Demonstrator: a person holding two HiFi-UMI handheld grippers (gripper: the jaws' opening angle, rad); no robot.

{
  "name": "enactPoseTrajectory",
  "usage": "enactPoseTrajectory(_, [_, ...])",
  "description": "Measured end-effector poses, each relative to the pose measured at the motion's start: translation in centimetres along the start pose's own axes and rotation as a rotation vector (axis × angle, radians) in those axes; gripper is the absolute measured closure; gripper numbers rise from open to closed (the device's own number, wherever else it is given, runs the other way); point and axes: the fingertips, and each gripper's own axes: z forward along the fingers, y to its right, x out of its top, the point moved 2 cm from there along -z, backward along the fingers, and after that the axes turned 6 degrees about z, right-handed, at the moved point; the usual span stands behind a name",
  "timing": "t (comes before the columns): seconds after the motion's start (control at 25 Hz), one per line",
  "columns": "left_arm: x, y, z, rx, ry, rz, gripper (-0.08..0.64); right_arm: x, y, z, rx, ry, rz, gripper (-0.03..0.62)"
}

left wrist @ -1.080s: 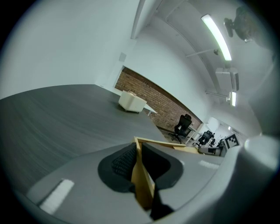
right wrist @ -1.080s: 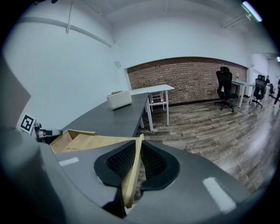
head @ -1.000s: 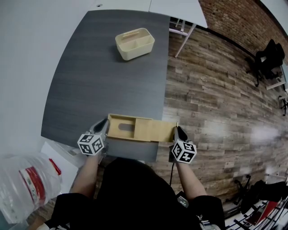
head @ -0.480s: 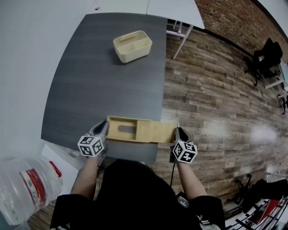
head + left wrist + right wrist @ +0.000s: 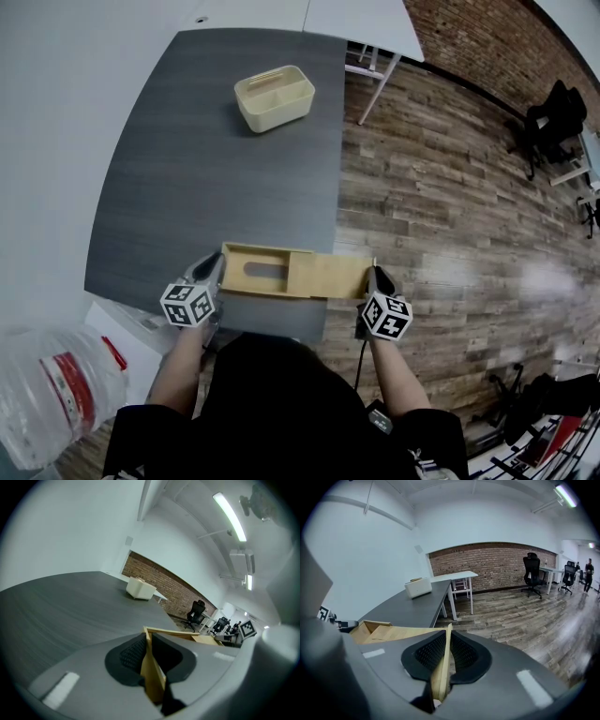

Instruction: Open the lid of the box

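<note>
Lid, sliding, wooden: right gripper jaws, just closing, are clamping its right end. Left gripper jaws are pinching wooden box by its left wall. Box is sitting partly open at grey table near edge.

Right claw newly tighter on lid

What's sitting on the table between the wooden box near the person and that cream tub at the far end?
Nothing: the head view shows only bare dark grey tabletop between the light wooden sliding-lid box and the cream plastic tub.
</note>
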Motion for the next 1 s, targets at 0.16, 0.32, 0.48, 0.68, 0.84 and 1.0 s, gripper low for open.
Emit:
enactPoseTrajectory(0.16, [0.0, -0.1, 0.0, 0.003, 0.001, -0.003, 0.523, 0.0, 0.4, 0.0, -0.015, -0.004, -0.002, 0.557])
enactPoseTrajectory(0.32, [0.0, -0.1, 0.0, 0.005, 0.002, -0.005, 0.523, 0.1, 0.6, 0.0, -0.017, -0.005, 0.001, 0.558])
enactPoseTrajectory(0.48, [0.0, -0.1, 0.0, 0.008, 0.001, -0.004, 0.523, 0.1, 0.6, 0.0, -0.023, -0.006, -0.003, 0.558])
enactPoseTrajectory(0.68, [0.0, -0.1, 0.0, 0.009, 0.001, -0.004, 0.523, 0.2, 1.0, -0.1, -0.037, -0.005, -0.002, 0.558])
enactPoseTrajectory(0.84, [-0.1, -0.2, 0.1, 0.008, 0.004, -0.006, 0.523, 0.3, 1.6, -0.2, -0.051, 0.001, 0.009, 0.560])
enactPoseTrajectory(1.0, [-0.1, -0.2, 0.0, 0.009, 0.006, -0.009, 0.523, 0.2, 1.9, -0.2, -0.059, 0.000, 0.013, 0.560])
